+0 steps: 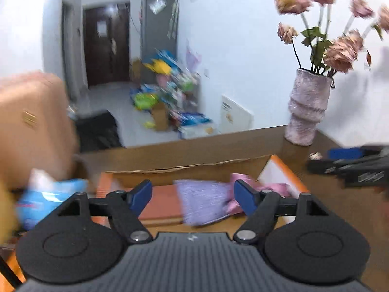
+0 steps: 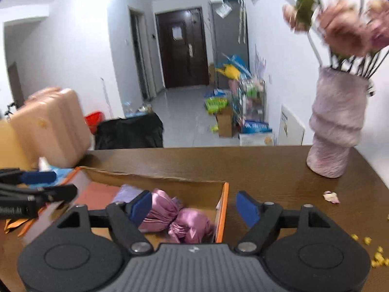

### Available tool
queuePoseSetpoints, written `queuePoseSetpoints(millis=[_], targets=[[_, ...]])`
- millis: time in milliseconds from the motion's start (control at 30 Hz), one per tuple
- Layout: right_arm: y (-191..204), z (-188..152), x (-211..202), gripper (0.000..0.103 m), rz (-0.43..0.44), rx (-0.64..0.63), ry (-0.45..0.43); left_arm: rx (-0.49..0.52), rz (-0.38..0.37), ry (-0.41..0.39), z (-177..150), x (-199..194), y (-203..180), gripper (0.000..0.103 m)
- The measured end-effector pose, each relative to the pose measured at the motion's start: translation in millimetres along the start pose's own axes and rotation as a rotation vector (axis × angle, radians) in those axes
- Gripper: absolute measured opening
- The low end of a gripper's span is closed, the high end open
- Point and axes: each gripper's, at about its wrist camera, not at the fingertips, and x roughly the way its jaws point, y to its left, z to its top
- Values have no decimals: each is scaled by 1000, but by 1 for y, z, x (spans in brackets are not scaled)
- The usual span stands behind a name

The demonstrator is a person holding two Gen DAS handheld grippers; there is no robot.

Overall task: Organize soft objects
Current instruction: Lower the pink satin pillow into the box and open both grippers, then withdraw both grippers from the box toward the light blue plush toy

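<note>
The left gripper (image 1: 193, 196) stands wide open with nothing between its blue pads (image 1: 142, 194); neither pad touches cloth. Just beyond its fingertips lies a lilac cloth (image 1: 203, 200), spread flat on the floor of an open cardboard box (image 1: 189, 168). Toward the gripper's right pad, a pink satin bundle (image 1: 237, 182) shows just beside the lilac cloth, inside the same box. Off to the left of the gripper sits a blue packet (image 1: 48, 197), blurred, and past it a peach suitcase (image 1: 31, 121). Far ahead and to the right, a pale ribbed vase (image 1: 307, 107) of dried flowers stands on the brown table (image 1: 218, 146).

The right gripper (image 2: 193, 206) is likewise spread wide and holds nothing. The pink satin bundle (image 2: 175, 219) lies crumpled just ahead of and below its left pad, in the box's right end against the orange-edged wall (image 2: 222, 209); whether the pad brushes the cloth cannot be told. The gripper's right pad hangs outside the box, over bare table (image 2: 267, 170). The lilac cloth (image 2: 125, 193) peeks out behind the left pad. Further left, the left gripper (image 2: 41, 185) reaches over the box's left end. Ahead to the right stands the vase (image 2: 338, 126), with a fallen petal (image 2: 331, 196) and yellow crumbs (image 2: 378, 259) nearer by.
</note>
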Motion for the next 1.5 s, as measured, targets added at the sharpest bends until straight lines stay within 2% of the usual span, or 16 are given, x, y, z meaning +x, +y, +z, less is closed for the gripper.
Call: queuePoseSetpoints(millis=[67, 133, 200, 267, 400, 500, 600, 767, 1067, 1233, 1300, 1500], targets=[[11, -18, -37, 85, 8, -22, -38, 67, 74, -55, -20, -39, -2, 82], [23, -42, -74, 86, 20, -47, -82, 85, 121, -105, -48, -77, -1, 84], [33, -71, -106, 87, 16, -56, -110, 71, 122, -135, -79, -111, 0, 84], [42, -105, -132, 88, 12, -57, -119, 9, 123, -146, -111, -139, 3, 85], [52, -161, -169, 88, 44, 14, -139, -122, 107, -97, -163, -175, 10, 87], [63, -188, -185, 88, 92, 41, -135, -140, 111, -60, -191, -190, 11, 87], [76, -208, -197, 88, 98, 47, -142, -122, 104, -37, -211, -204, 5, 87], [97, -233, -216, 88, 96, 39, -148, -60, 118, -53, -230, -224, -5, 91], [118, -250, -225, 85, 98, 32, -115, -71, 68, -68, -236, -242, -12, 92], [117, -252, -217, 77, 102, 72, -84, -71, 58, -46, -240, -238, -12, 92], [114, -253, -210, 70, 117, 99, -62, -84, 53, -25, -241, -233, -11, 92], [102, -254, -183, 63, 114, 169, 16, -89, 42, 24, -245, -219, -14, 92]])
